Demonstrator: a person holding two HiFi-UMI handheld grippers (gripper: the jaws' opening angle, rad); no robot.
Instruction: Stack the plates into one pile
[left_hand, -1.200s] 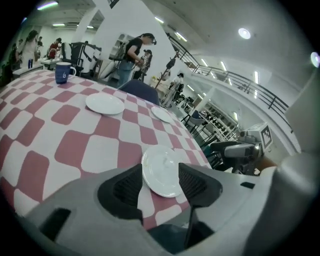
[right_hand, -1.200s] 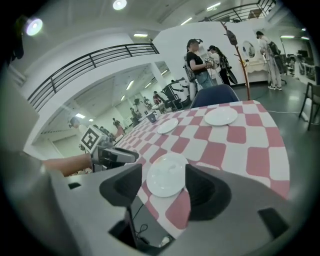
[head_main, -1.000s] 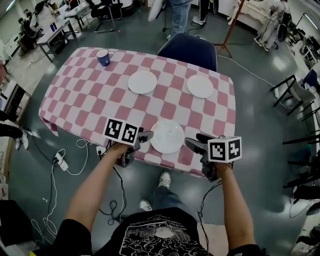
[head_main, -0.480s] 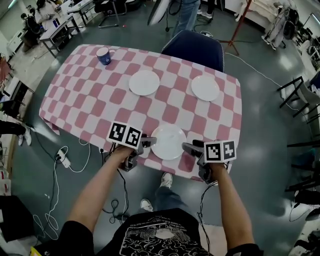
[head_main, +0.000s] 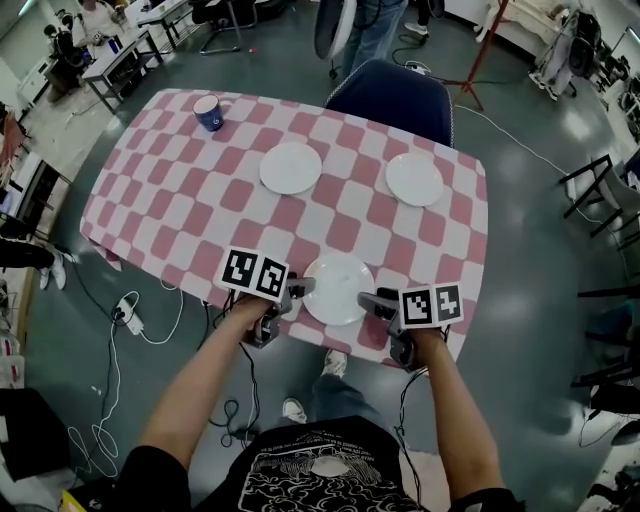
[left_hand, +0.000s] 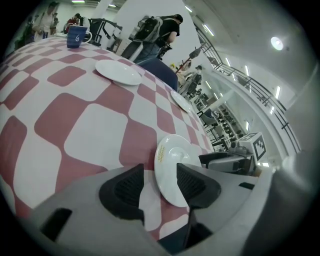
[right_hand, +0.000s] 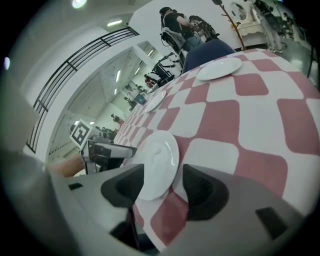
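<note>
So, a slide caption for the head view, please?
Left gripper and right gripper, jaws just closing, straddle the rim of the near plate on the checked table.

Glossy grey-green floor (head_main: 540, 300); dark blue padded chair (head_main: 390, 95) at far edge of pink-and-white checked desk (head_main: 180, 190); white power strip (head_main: 127, 318) on floor off near-left corner; round ceiling lamp (left_hand: 276, 43) lit.

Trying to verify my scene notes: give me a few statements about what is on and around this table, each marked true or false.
1. Three white plates lie on the table. True: a near plate, a far left plate and a far right plate.
2. The plates already form one pile. False: all three lie apart.
3. A blue cup stands near a far corner. True.
4. A chair stands at the near edge. False: the blue chair is at the far side.
</note>
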